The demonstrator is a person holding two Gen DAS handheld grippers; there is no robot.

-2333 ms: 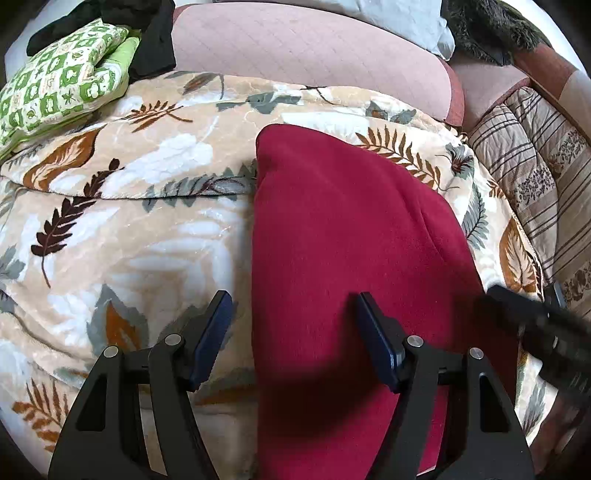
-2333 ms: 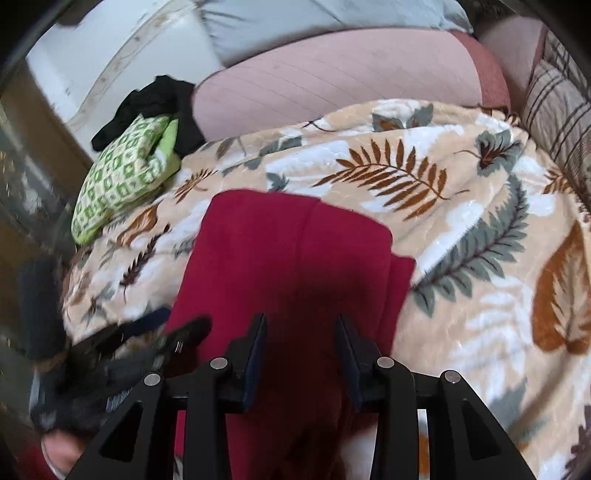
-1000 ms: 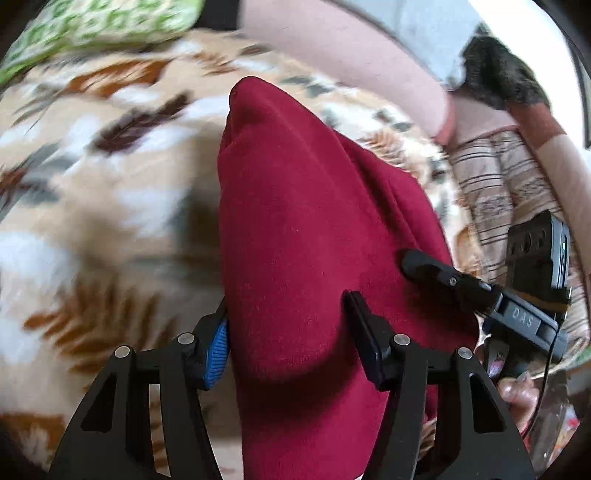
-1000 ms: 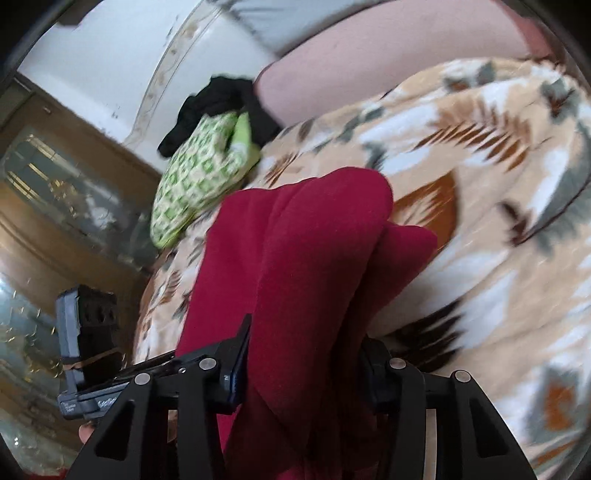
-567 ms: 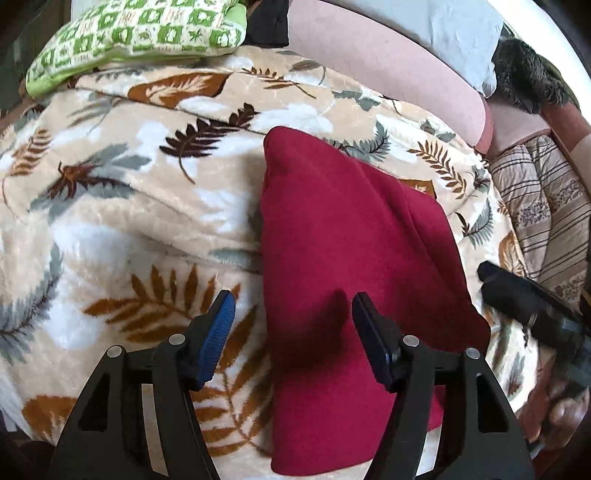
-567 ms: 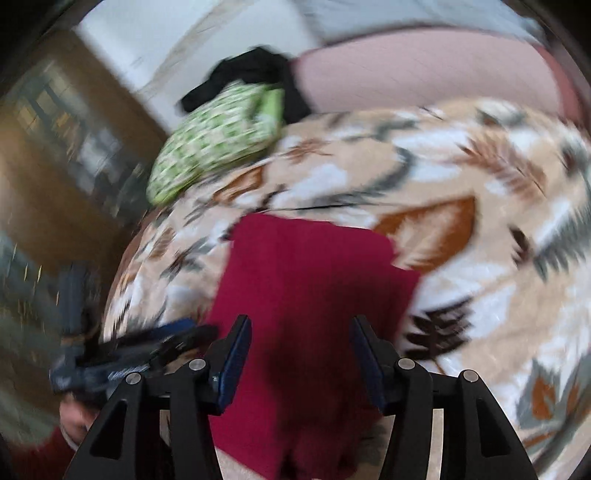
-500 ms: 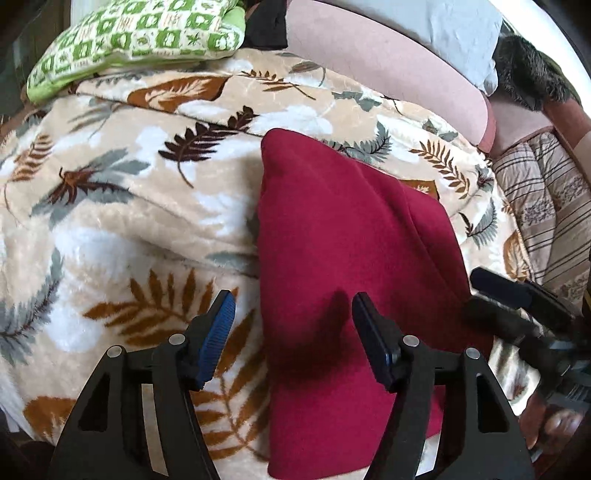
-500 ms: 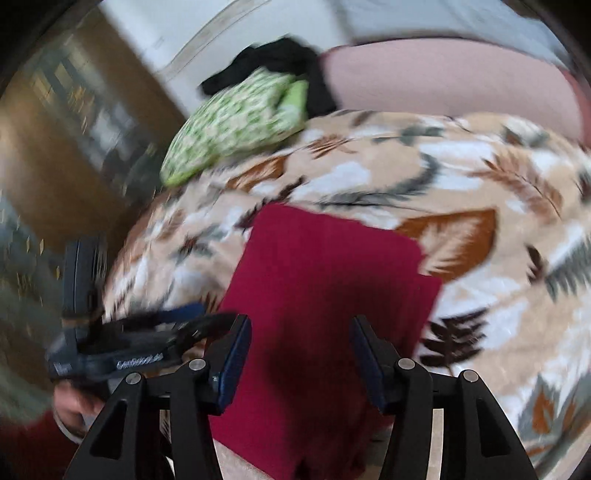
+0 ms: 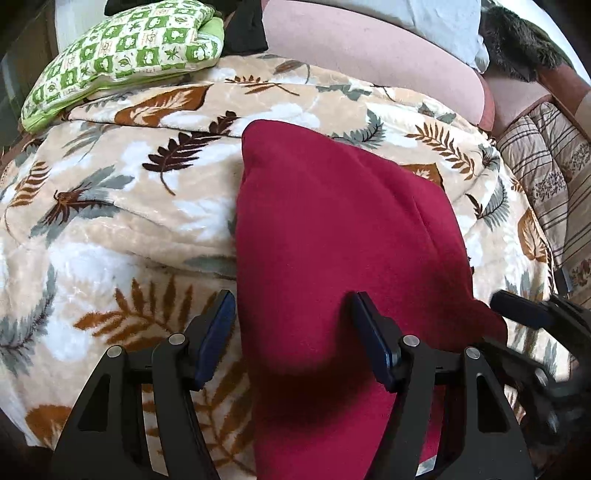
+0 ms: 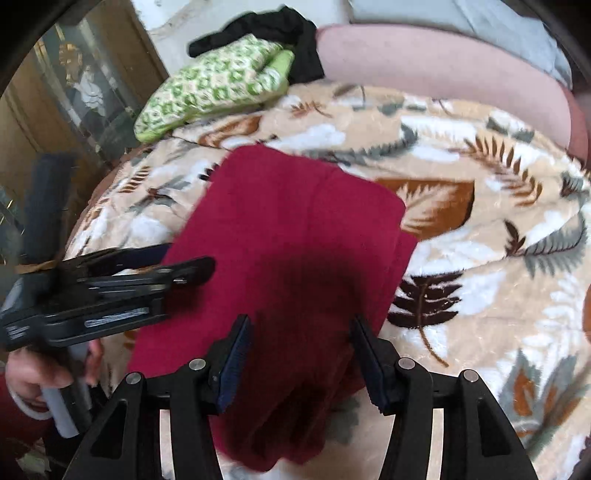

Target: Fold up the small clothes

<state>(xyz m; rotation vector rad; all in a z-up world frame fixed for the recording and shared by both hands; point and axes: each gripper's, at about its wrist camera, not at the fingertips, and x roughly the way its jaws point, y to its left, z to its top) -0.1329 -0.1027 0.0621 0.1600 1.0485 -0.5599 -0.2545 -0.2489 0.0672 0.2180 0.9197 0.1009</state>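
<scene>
A dark red garment [image 9: 332,236] lies folded in a long strip on the leaf-patterned blanket [image 9: 110,221]. It also shows in the right wrist view [image 10: 295,240]. My left gripper [image 9: 291,314] is open and empty, hovering over the garment's near left part. My right gripper [image 10: 301,332] is open and empty above the garment's near end. The right gripper shows at the right edge of the left wrist view [image 9: 524,314]. The left gripper shows at the left of the right wrist view [image 10: 177,273], held by a hand.
A green patterned cushion [image 9: 122,59] and black clothes [image 9: 243,29] lie at the far left. A pink bolster [image 9: 369,55] runs along the back. A striped quilt [image 9: 554,166] lies at the right. A wooden cabinet [image 10: 55,110] stands left of the bed.
Both grippers held the garment lifted a second ago, then let go. The garment now lies flat on the blanket and both grippers stand open just above it.
</scene>
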